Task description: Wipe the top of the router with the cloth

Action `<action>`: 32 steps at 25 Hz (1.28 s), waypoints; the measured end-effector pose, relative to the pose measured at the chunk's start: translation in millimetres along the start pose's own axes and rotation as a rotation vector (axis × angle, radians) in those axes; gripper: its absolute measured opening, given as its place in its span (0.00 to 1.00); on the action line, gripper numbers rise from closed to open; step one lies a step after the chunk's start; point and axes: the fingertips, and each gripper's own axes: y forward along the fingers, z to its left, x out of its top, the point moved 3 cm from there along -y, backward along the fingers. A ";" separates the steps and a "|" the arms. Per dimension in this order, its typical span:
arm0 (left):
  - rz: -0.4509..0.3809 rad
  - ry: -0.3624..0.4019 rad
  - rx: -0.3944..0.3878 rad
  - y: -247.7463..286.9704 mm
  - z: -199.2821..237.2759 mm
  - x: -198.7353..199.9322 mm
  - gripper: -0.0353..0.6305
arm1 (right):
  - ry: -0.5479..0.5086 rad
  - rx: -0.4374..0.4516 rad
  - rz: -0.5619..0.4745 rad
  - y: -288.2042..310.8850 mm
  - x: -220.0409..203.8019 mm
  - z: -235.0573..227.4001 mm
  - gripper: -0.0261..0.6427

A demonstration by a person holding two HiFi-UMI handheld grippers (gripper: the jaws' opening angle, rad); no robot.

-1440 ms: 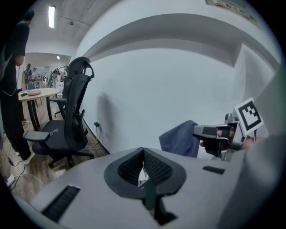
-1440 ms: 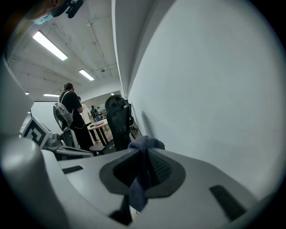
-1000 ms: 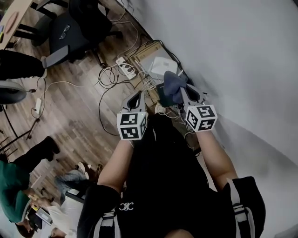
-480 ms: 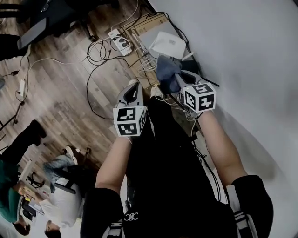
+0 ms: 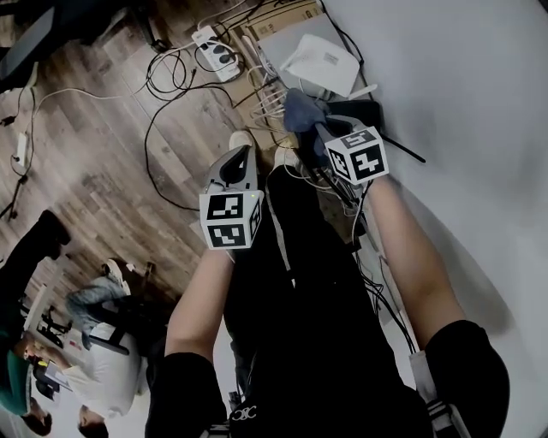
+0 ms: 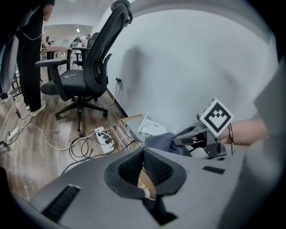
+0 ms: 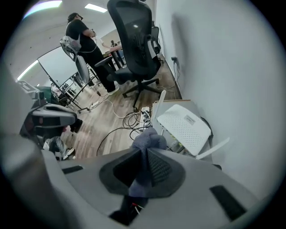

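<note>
1. Right tool [image 7: 144,166]: jaws clamped on a bunched blue-grey cloth [image 7: 148,139]. The cloth bulges out past the jaw tips and also trails back between them. In the head view its marker cube [image 5: 358,156] sits at the top of the person's right forearm.
2. Cloth: carried low above the floor, just beside the near left edge of the router [image 7: 185,127]. Whether it touches the router cannot be told.
3. Router: white and flat, with a perforated top. It lies on a grey-topped cardboard box [image 5: 282,21] against the wall [image 5: 462,103], ahead of the right tool. One white antenna [image 7: 213,147] sticks out toward the wall side and another [image 7: 160,103] stands at the far corner.
4. Left tool [image 6: 144,166]: pads closed together at the tips, nothing held. In the head view it is to the left of the right tool and further back from the router, with its marker cube [image 5: 229,219] facing up.
5. Power strip [image 5: 214,53]: white, on the wooden floor [image 5: 94,145] left of the box, among loose black and white cables [image 5: 171,94].
6. Office chair [image 6: 89,67]: black, on castors, standing on the floor beyond the power strip, near the wall.
7. Bystanders [image 5: 94,359]: in the lower left of the head view, well apart from the router.
</note>
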 end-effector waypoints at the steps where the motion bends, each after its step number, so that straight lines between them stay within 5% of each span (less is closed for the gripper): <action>1: 0.001 -0.002 0.000 3.6 1.9 -2.7 0.06 | -0.015 0.000 0.009 7.2 -1.4 -1.4 0.07; 12: 0.005 -0.024 -0.012 32.8 9.7 -31.6 0.06 | -0.148 0.001 0.102 63.4 -24.6 -10.7 0.07; 21: 0.030 -0.030 0.007 33.8 19.5 -48.9 0.06 | -0.002 0.048 0.069 72.8 -30.7 -11.2 0.07; 32: 0.003 -0.042 -0.002 47.1 5.5 -35.7 0.06 | -0.023 0.280 0.333 66.6 -76.1 19.0 0.07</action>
